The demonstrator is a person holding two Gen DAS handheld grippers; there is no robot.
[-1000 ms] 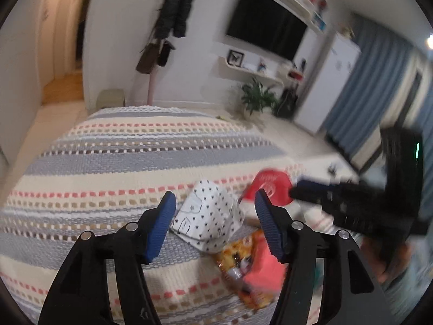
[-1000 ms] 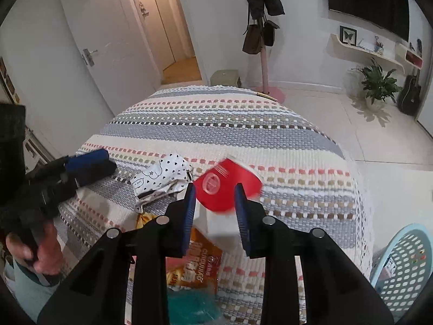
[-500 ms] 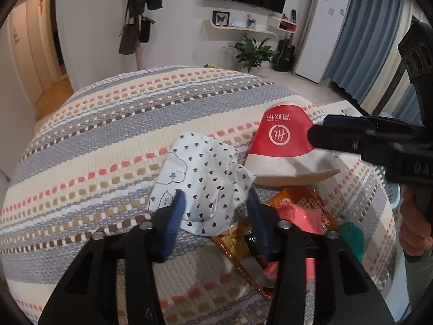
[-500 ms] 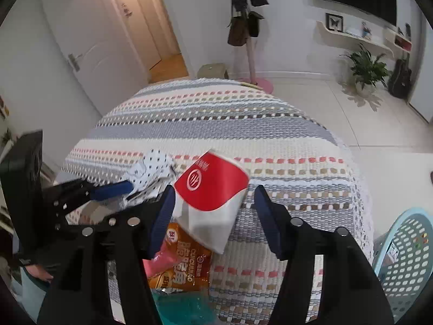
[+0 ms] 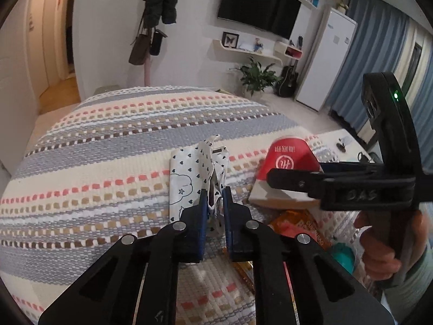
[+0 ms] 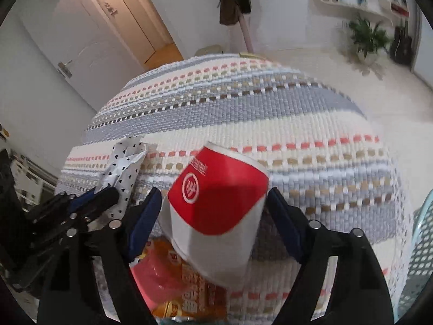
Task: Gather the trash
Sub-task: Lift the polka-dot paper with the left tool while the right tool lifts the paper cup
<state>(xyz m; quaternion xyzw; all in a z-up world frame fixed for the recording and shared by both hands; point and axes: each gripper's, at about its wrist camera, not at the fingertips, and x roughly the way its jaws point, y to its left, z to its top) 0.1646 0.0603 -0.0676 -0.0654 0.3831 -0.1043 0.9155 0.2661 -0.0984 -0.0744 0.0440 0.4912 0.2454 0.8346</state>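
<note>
On a striped cloth-covered table (image 5: 108,140) lie a white heart-print wrapper (image 5: 189,173), a red and white paper cup (image 5: 289,162) on its side, and an orange snack bag (image 5: 297,222). My left gripper (image 5: 215,200) is shut on the near edge of the heart-print wrapper. My right gripper (image 6: 213,214) is open, its fingers on either side of the paper cup (image 6: 216,208), apart from it. The wrapper (image 6: 124,162) and the left gripper (image 6: 89,203) show at the left of the right wrist view. The snack bag (image 6: 189,281) lies under the cup.
A pale blue mesh basket (image 6: 419,257) stands off the table's right edge. A teal item (image 5: 343,254) lies by the snack bag. A coat stand (image 5: 151,27), potted plant (image 5: 257,75) and door (image 6: 81,40) stand beyond the table.
My left gripper has closed on the heart-print wrapper. My right gripper has opened wide and moved in around the paper cup.
</note>
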